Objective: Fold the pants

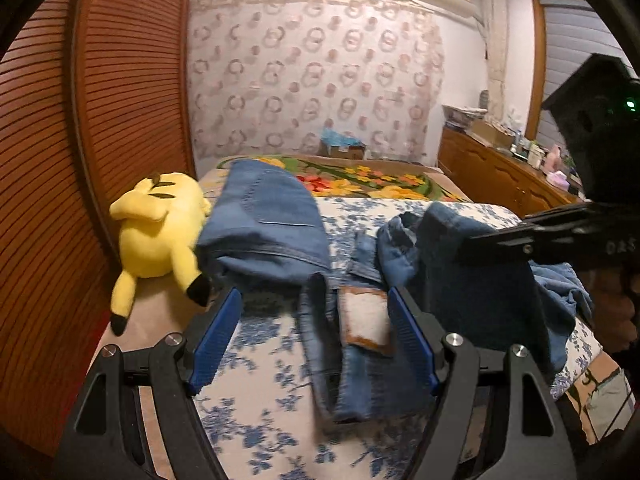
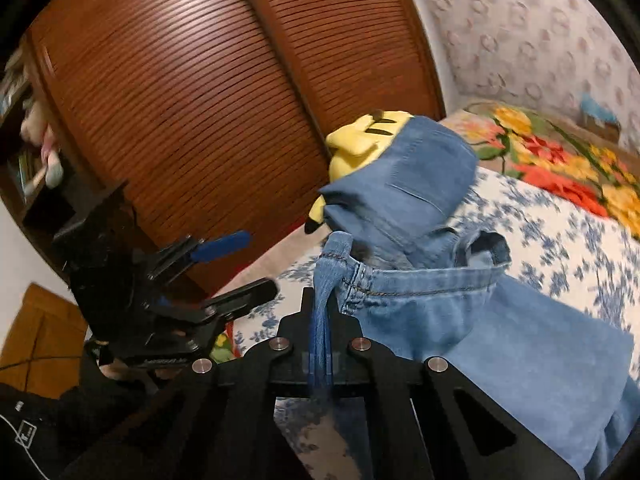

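Left wrist view: left gripper (image 1: 314, 334) w/ blue pads spread wide, nothing pinched; waistband strip of the jeans (image 1: 352, 344), w/ its pale brand patch (image 1: 366, 320), lies between the fingers w/o touching either pad. Jeans lie crumpled on the blue-floral bedspread (image 1: 260, 408); one folded denim part rests against the yellow plush toy (image 1: 160, 232) at bed's left edge, beside the louvred wooden wardrobe (image 1: 120, 100). Right gripper (image 1: 500, 240) enters from right, held above the raised denim; contact pt. not clear in this view. Right wrist view: right gripper (image 2: 320, 320) closed tight on a bunched fold of the jeans' waistband, fabric rising from between the fingers & draping to the right over the bedspread. Left gripper visible at left, fingers apart, clear of the cloth. Orange-flowered blanket (image 2: 560, 160) lies farther back.
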Action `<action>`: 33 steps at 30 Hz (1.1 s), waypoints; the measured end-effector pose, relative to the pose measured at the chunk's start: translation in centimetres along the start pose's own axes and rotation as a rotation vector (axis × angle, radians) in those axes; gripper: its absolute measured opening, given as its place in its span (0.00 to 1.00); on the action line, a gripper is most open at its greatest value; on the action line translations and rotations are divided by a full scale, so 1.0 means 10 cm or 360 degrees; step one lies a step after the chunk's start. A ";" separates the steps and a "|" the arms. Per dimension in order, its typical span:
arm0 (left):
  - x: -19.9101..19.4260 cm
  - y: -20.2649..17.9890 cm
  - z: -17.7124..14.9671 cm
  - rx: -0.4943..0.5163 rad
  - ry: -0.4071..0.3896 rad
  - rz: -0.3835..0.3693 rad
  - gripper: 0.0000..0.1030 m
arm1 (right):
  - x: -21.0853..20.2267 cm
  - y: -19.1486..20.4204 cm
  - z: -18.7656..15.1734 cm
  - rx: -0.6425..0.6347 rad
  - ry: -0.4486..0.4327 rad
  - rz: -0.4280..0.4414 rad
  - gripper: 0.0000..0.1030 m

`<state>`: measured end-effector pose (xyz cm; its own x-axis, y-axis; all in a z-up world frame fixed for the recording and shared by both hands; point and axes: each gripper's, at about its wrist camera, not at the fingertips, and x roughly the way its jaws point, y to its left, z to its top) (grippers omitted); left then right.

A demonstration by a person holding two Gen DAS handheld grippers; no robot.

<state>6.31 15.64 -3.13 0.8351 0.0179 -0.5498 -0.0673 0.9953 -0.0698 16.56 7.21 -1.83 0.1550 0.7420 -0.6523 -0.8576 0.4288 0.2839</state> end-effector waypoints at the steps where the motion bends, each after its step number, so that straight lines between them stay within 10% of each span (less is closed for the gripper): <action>1: -0.01 0.03 -0.01 -0.0008 -0.0001 0.0005 0.74 | 0.00 0.01 0.00 -0.0012 0.0004 -0.0010 0.11; 6: 0.01 0.06 -0.04 -0.0017 -0.0002 0.0000 0.74 | -0.12 -0.09 -0.02 -0.0049 -0.0032 -0.0154 0.42; 24: 0.43 -0.48 -0.07 0.0023 0.0144 -0.0211 0.74 | 0.46 -0.82 0.14 0.0124 0.0076 -0.0577 0.43; 27: 0.51 -0.51 -0.14 -0.0001 0.0192 -0.0263 0.51 | 0.56 -0.93 0.14 0.0196 0.0144 -0.0511 0.40; 30: 0.54 -0.52 -0.21 -0.0021 0.0249 -0.0314 0.27 | 0.51 -0.93 0.16 0.0236 0.0145 -0.0360 0.04; 33: 0.50 -0.53 -0.28 -0.0002 0.0252 -0.0330 0.17 | 0.37 -0.81 0.21 0.0162 0.0057 -0.0307 0.02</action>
<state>9.30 10.17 -7.79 0.7352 -0.2015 -0.6472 0.0954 0.9761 -0.1955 25.09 7.61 -5.03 0.2923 0.6234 -0.7253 -0.7596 0.6121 0.2200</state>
